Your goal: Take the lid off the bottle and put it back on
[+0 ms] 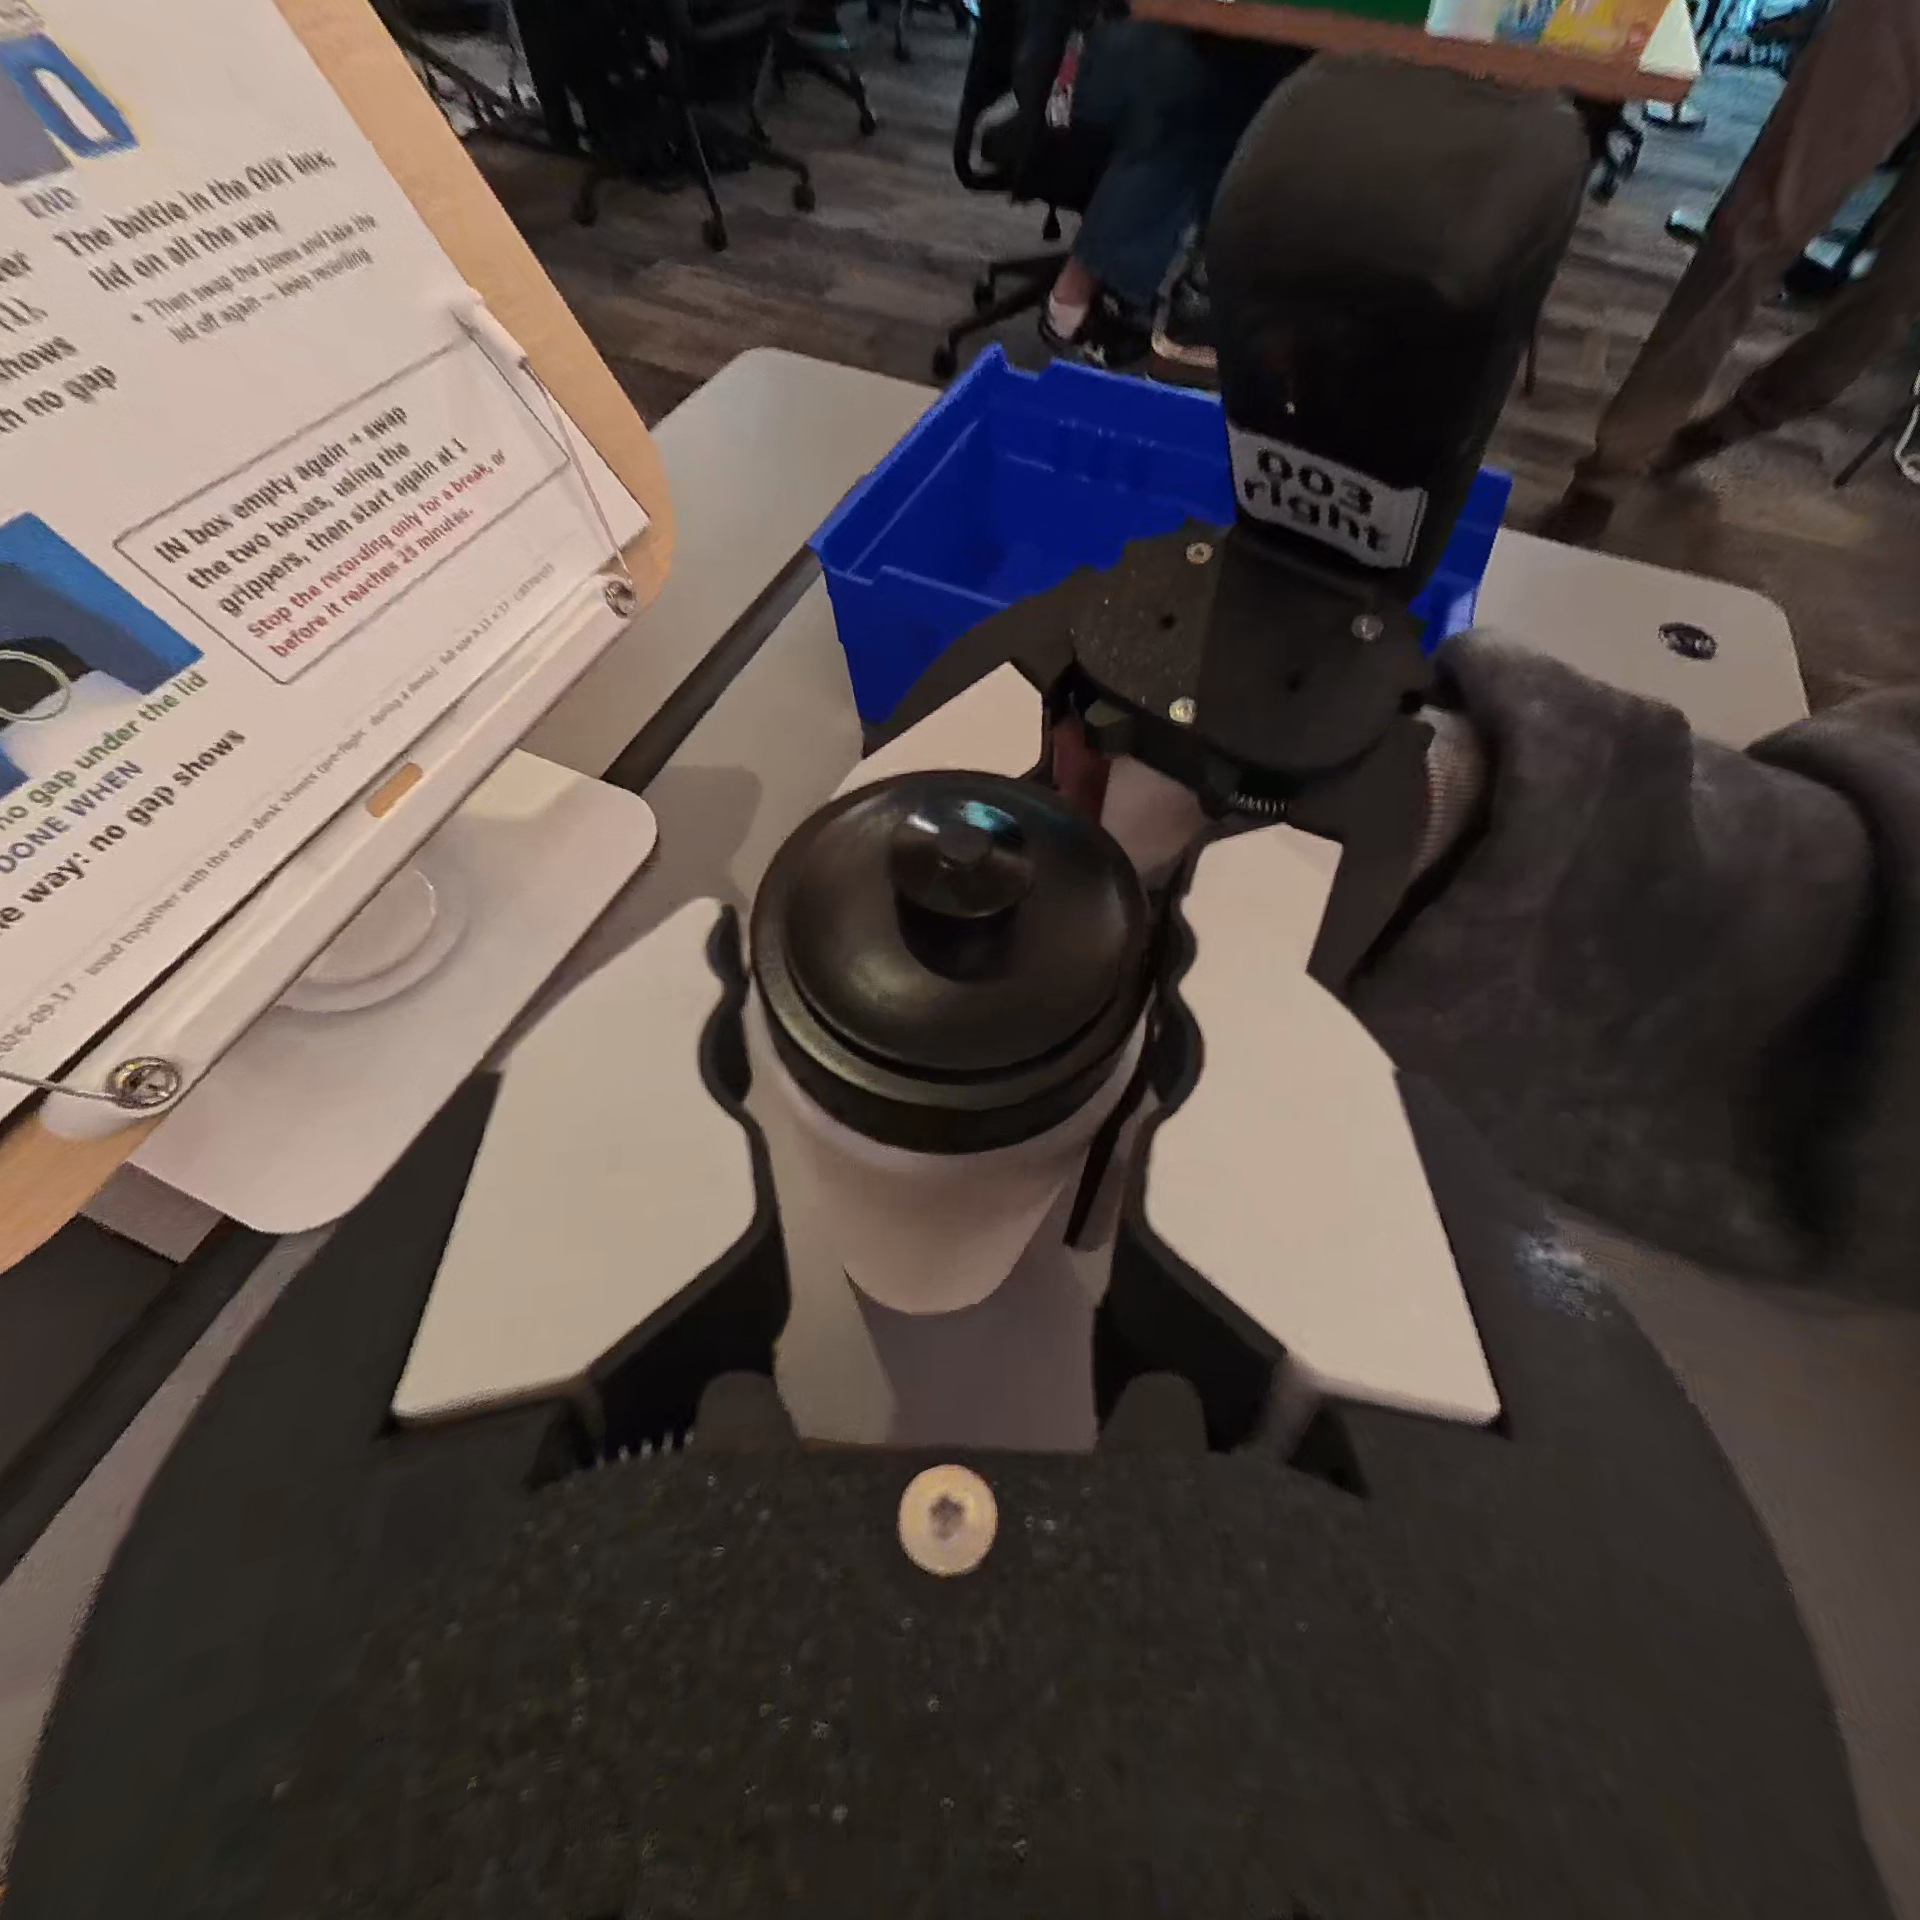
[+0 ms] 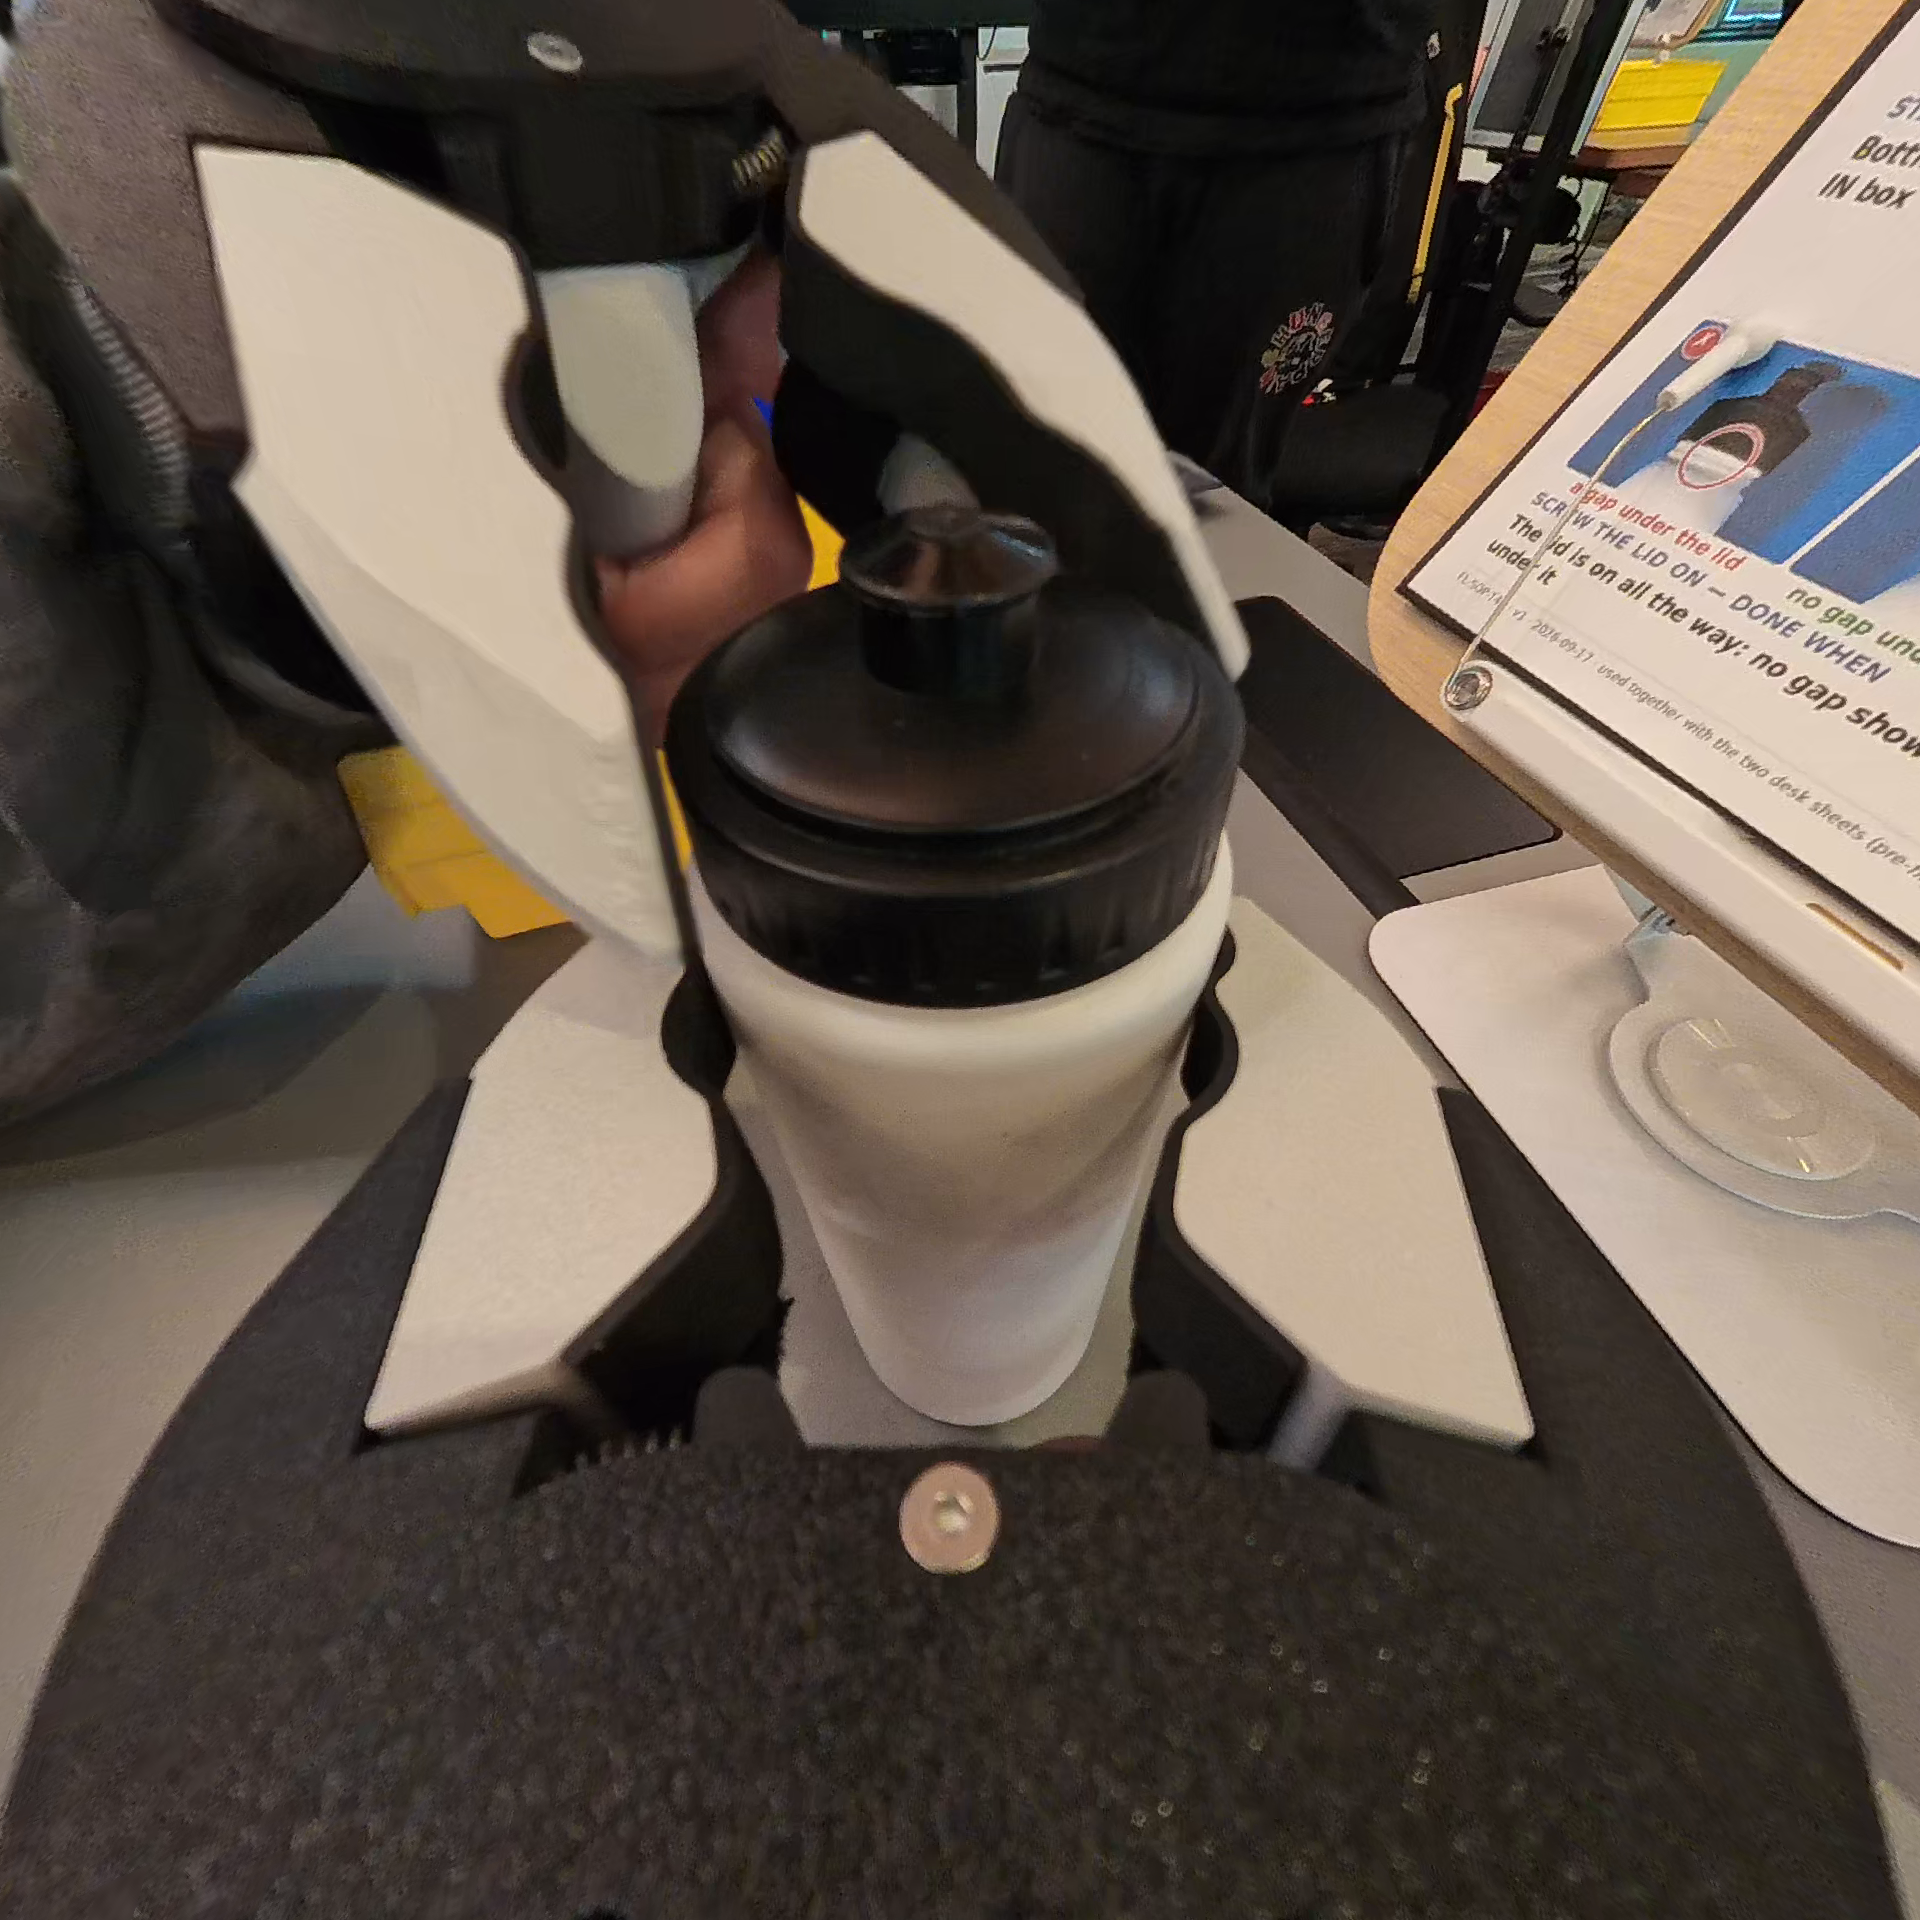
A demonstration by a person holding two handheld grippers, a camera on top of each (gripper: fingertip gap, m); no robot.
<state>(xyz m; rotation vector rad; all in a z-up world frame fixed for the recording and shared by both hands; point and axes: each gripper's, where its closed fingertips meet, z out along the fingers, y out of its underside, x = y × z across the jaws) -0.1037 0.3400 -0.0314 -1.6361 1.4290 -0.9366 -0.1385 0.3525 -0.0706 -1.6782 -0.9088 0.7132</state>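
Note:
A white bottle (image 2: 966,1153) stands upright on the grey table (image 1: 769,436), with its black lid (image 2: 956,769) on top. My right gripper (image 2: 951,1029) is shut on the bottle's body just under the lid. My left gripper (image 1: 945,966) comes from the opposite side and higher up. It is shut on the lid (image 1: 935,935), with one finger (image 2: 416,520) on each side of the rim. The lid's spout (image 1: 961,862) points up. The bottle (image 1: 925,1184) shows below the lid in the left wrist view. The bottle's base is hidden behind the gripper bodies.
A blue bin (image 1: 997,520) sits behind the bottle. A yellow bin (image 2: 447,831) is partly hidden by the left gripper. An instruction board on a white stand (image 1: 260,468) (image 2: 1714,623) stands close beside the bottle. A grey sleeve (image 1: 1610,935) holds the right gripper. Chairs and people are beyond the table.

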